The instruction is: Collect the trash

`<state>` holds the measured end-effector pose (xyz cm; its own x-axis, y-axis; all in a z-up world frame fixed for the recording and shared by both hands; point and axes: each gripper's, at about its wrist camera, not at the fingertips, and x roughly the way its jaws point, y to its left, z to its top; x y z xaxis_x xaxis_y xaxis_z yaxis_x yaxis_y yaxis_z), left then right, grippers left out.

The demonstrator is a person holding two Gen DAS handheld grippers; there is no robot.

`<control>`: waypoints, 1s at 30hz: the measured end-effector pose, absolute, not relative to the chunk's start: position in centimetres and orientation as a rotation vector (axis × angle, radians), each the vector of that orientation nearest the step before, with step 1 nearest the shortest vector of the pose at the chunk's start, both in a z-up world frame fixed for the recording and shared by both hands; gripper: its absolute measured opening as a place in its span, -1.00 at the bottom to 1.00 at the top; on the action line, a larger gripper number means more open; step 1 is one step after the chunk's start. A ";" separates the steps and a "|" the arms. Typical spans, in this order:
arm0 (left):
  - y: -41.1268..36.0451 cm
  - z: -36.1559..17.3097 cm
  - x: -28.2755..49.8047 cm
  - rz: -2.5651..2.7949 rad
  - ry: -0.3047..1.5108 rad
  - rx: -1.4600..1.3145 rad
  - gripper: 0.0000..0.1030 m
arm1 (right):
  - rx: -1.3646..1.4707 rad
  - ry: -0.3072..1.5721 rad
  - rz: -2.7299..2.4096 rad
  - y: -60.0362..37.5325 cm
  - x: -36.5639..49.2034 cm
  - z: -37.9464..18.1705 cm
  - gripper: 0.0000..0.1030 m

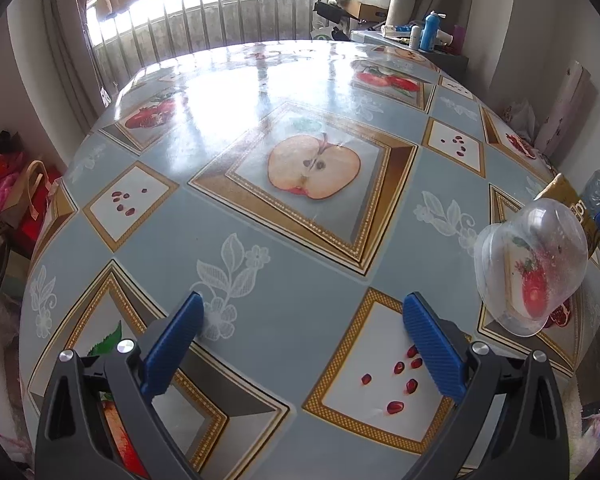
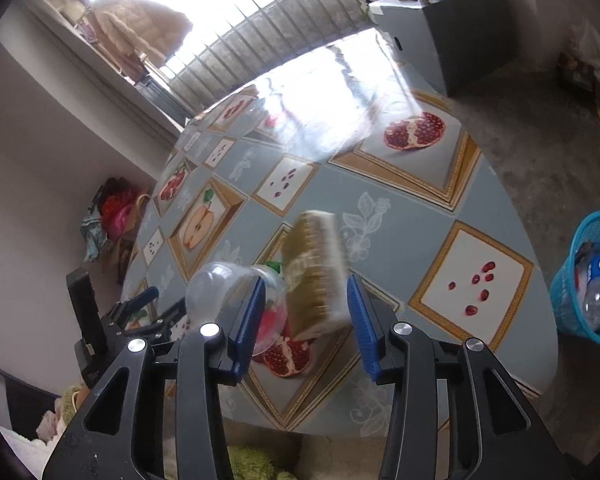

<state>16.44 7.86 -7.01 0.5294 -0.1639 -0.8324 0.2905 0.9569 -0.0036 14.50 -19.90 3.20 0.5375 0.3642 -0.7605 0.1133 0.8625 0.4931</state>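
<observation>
While both jaws gape empty, clear cup (image 2: 228,292) beside brown box (image 2: 316,272), blue basket (image 2: 592,276) off-table.

A: Right wrist view: box (image 2: 316,272) between the blue pads is motion-blurred, print unreadable. Can't tell if either pad touches it.

B: Clear cup (image 2: 236,292)?

A: Partly hidden behind the right claw (image 2: 307,322) left finger. Blue basket (image 2: 592,276) is cut off by the lens edge.

B: Left wrist view?

A: Window glare washes out the far bench (image 1: 204,92).
</observation>
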 end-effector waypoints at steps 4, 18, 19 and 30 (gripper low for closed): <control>7.8 -6.9 16.8 -0.271 0.999 0.145 0.89 | 0.509 1.023 0.144 -19.1 15.0 2.6 -0.10; 6.1 -2.8 13.3 -0.552 0.808 -0.007 0.89 | 0.588 1.036 0.067 -22.1 14.1 1.0 -0.02; 5.5 -2.5 12.9 -0.579 0.792 0.002 0.89 | 0.588 1.037 0.070 -22.1 14.1 0.9 -0.01; -0.3 -3.4 12.7 -0.701 0.794 0.124 0.88 | 0.590 1.042 0.079 -22.4 13.8 0.9 0.04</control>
<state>12.68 -0.29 -3.38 0.4902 -0.5308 -0.6913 0.6204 0.7696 -0.1510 13.85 -22.39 0.89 0.5163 0.3337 -0.7887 0.2104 0.8433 0.4946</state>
